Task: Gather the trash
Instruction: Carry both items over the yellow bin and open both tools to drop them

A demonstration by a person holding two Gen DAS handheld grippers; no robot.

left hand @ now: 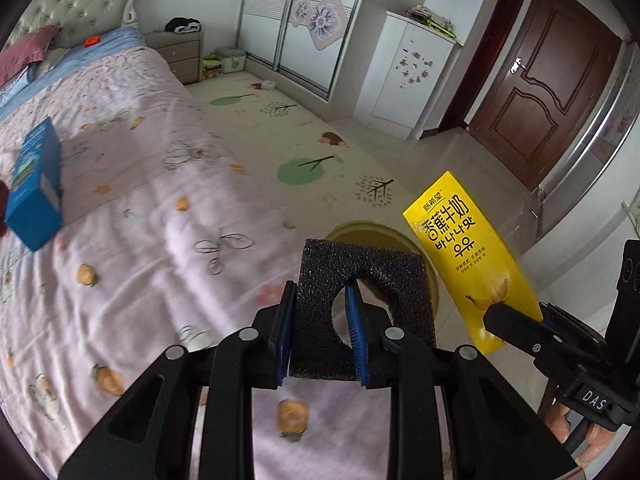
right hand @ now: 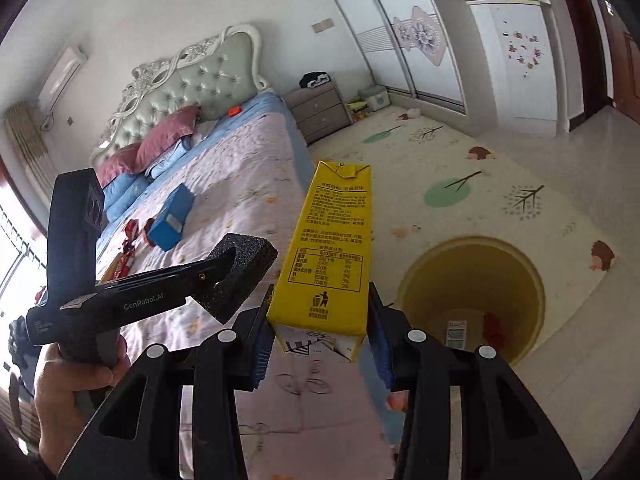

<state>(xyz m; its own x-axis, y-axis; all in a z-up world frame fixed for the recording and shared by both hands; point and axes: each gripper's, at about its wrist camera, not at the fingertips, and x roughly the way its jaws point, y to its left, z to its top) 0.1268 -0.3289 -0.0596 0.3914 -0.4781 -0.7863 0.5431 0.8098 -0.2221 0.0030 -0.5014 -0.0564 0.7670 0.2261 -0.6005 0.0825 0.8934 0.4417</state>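
My left gripper (left hand: 320,334) is shut on a black foam piece (left hand: 372,276) with a hole in it, held above the bed's edge; it also shows in the right wrist view (right hand: 240,276). My right gripper (right hand: 320,336) is shut on a yellow milk carton (right hand: 328,256), held upright over the bed's edge; the carton also shows in the left wrist view (left hand: 468,252). A yellow round bin (right hand: 472,280) stands on the floor mat to the right of the bed, with some trash inside. In the left wrist view the bin (left hand: 360,236) is mostly hidden behind the foam.
A blue box (right hand: 172,216) and red wrappers (right hand: 128,240) lie on the pink bed cover (left hand: 152,208). The blue box also shows in the left wrist view (left hand: 36,184). A nightstand (right hand: 320,112), wardrobe (left hand: 304,20) and brown door (left hand: 540,88) stand beyond the floor mat.
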